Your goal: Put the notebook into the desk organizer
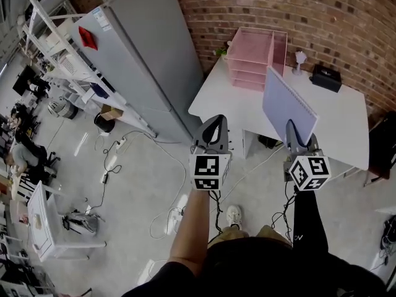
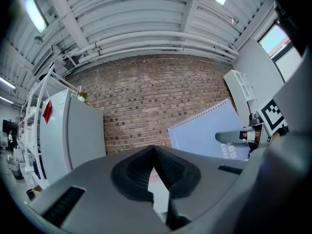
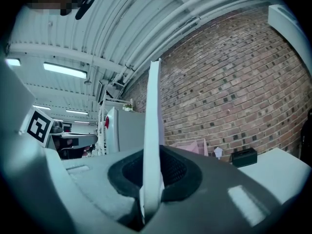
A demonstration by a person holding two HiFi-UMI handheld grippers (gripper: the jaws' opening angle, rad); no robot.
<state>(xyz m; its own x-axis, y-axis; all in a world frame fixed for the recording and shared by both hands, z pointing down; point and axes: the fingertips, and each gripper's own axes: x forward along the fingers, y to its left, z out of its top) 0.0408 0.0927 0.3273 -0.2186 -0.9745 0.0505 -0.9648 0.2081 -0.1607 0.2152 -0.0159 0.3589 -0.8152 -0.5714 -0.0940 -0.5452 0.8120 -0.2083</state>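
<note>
A pale blue spiral notebook [image 1: 288,104] stands upright in the air in front of the white desk [image 1: 346,113], with my right gripper [image 1: 291,129] shut on its lower edge. In the right gripper view the notebook [image 3: 153,126] shows edge-on, rising from between the pads. The pink desk organizer [image 1: 253,57], a stack of open trays, sits at the desk's far left corner against the brick wall. My left gripper [image 1: 213,121] hovers to the left of the notebook, short of the desk's near edge, its jaws together and empty. From the left gripper view the notebook [image 2: 209,130] shows at right.
A tall grey cabinet [image 1: 145,60] stands left of the desk. On the desk are a black box [image 1: 326,77] and a small white object [image 1: 300,57] at the back. Cables [image 1: 173,215] lie on the floor near the person's feet.
</note>
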